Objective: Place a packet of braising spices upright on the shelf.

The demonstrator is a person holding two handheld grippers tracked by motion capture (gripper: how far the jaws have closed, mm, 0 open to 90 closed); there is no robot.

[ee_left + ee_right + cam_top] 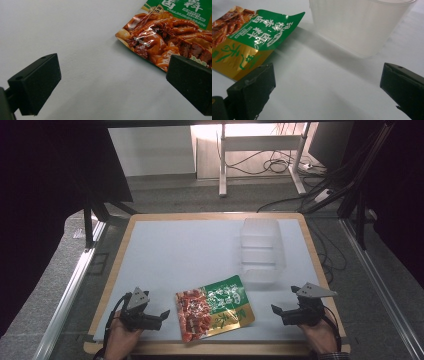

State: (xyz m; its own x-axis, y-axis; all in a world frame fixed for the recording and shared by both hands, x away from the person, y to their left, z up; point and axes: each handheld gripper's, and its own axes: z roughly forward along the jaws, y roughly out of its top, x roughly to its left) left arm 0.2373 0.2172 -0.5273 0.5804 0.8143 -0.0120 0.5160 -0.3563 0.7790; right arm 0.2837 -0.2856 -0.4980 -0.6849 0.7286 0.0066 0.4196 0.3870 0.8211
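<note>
The food packet is lying flat on the table, near the clear plastic container. The left gripper and right gripper are flanking it, both released and grasping nothing.

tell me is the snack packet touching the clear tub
Apart. The right gripper view shows bare table between the snack packet and the clear tub.

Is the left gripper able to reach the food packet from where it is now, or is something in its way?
Probably yes. The left gripper is open and points at the food packet, which lies flat beside it. Bare white table lies between them, and the clear container stands farther back.
</note>
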